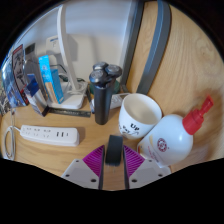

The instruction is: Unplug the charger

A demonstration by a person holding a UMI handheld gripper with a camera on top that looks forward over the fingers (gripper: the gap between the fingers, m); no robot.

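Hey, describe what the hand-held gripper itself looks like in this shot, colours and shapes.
The hand-held gripper shows two pale grey fingers with angular, wedge-like outlines. Each carries a magenta pad on its inner face, ribbed with fine diagonal lines. A dark rounded piece stands upright in the gap between them; whether it is part of the tool cannot be told. No cables, markings or sleeve are visible.

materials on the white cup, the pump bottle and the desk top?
Cup: looks like glossy ceramic or paper, printed lettering; can't tell which. Pump bottle: smooth white plastic, red plastic pump. Desk: light wood or wood-look laminate, grain visible. Gripper open just before the cup.
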